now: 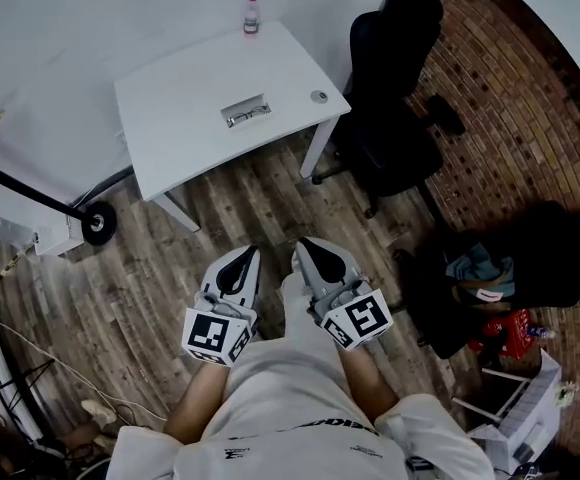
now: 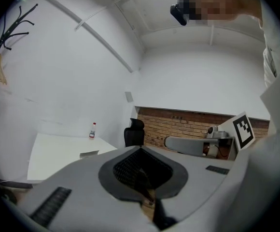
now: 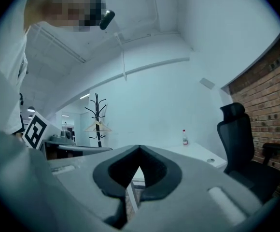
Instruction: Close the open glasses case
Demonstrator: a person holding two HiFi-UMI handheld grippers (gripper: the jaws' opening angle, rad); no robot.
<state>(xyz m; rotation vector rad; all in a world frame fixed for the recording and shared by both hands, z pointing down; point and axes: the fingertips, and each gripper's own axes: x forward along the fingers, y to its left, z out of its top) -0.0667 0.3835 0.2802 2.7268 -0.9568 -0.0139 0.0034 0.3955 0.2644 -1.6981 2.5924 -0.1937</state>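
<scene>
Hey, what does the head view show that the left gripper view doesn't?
Only the head view: a small round object on the white table and a dark heap of bags on the floor. Only the left gripper view: the ceiling and a long pipe across the white wall. Both: that table, the glasses case, bottle, black chair, coat rack, and the left gripper and right gripper, shut and empty.

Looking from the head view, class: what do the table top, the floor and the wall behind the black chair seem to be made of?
Table top: smooth, matt white, probably laminate or painted board.
Floor: brown planks with visible grain and board seams; real wood or a wood-look vinyl, unclear.
Wall: reddish brick, with mortar lines showing between the courses.
</scene>
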